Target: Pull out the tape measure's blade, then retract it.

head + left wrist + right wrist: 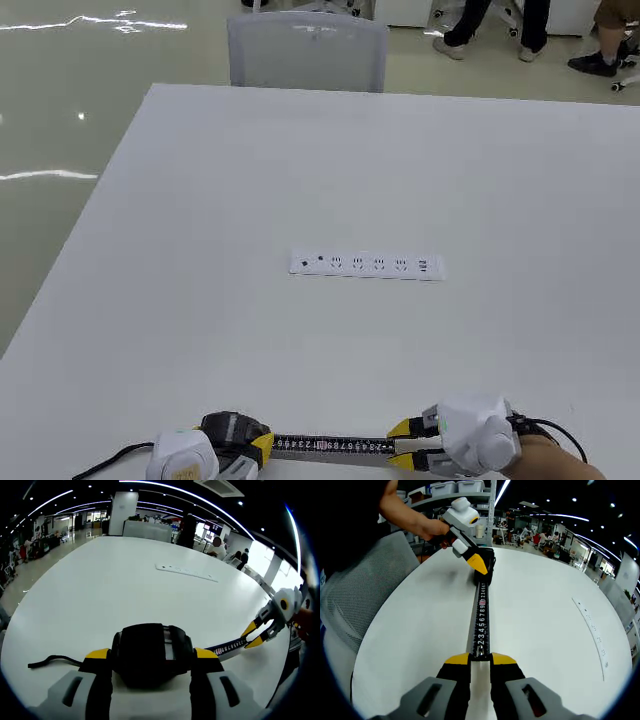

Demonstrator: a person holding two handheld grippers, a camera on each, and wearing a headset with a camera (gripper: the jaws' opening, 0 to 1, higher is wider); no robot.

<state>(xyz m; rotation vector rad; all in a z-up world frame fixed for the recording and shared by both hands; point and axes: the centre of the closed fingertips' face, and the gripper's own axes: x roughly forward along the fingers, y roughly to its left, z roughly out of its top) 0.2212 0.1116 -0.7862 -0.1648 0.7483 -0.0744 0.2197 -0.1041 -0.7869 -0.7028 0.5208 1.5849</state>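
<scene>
where the white table (350,170) reaches its near edge, the tape measure (232,428) is held low over the surface, its black body clamped between the jaws of the left gripper (252,452). the blade (330,444) is seen partly extended, its long axis run along the near edge, pointing from the body on the left toward the right gripper (402,444). the blade's tip is pinched between the right gripper's yellow jaws, which are closed on it. a power strip (366,265) is seen farther back, well apart, roughly parallel to the blade.
</scene>
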